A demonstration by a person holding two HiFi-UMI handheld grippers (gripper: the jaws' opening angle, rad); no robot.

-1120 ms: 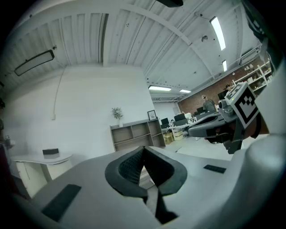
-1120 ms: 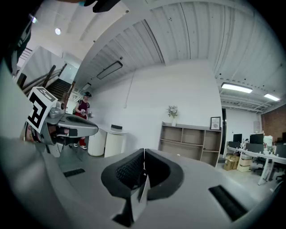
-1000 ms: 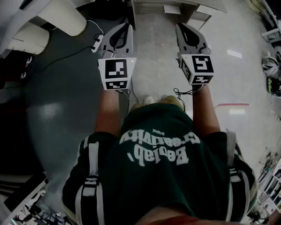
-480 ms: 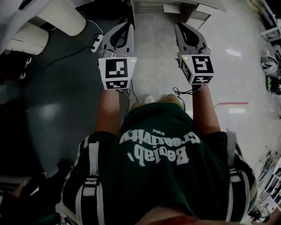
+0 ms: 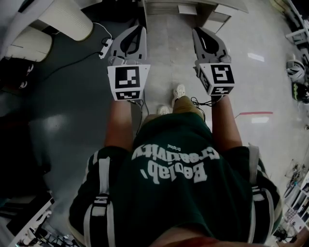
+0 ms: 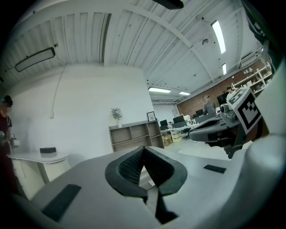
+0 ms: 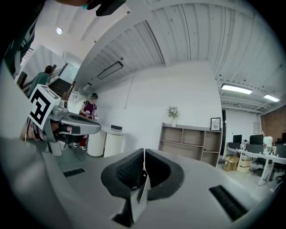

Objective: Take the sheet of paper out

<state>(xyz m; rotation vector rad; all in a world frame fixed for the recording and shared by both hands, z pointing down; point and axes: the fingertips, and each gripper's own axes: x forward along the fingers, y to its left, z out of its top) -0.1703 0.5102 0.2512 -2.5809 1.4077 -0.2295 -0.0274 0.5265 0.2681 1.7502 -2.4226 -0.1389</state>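
Observation:
No sheet of paper shows in any view. In the head view I hold both grippers out level in front of my body, side by side above the floor. My left gripper (image 5: 142,28) is shut, its dark pads meeting at the tip (image 6: 143,148) with nothing between them. My right gripper (image 5: 195,29) is shut too, its pads pressed together (image 7: 144,151) and nothing held. Each gripper view shows the other gripper off to the side: the right gripper (image 6: 214,129) and the left gripper (image 7: 67,123).
A white piece of furniture (image 5: 193,7) stands just ahead of the gripper tips. Pale cylinders (image 5: 63,17) and a cable (image 5: 87,53) lie at the left. Ahead are a low wooden shelf unit (image 6: 134,134), a white counter (image 7: 107,141) with a person (image 7: 89,109), and desks (image 7: 254,156).
Both grippers have kept still and stayed shut. One of my feet has stepped forward between the arms. A dark figure that passed at the lower left half a second ago is gone.

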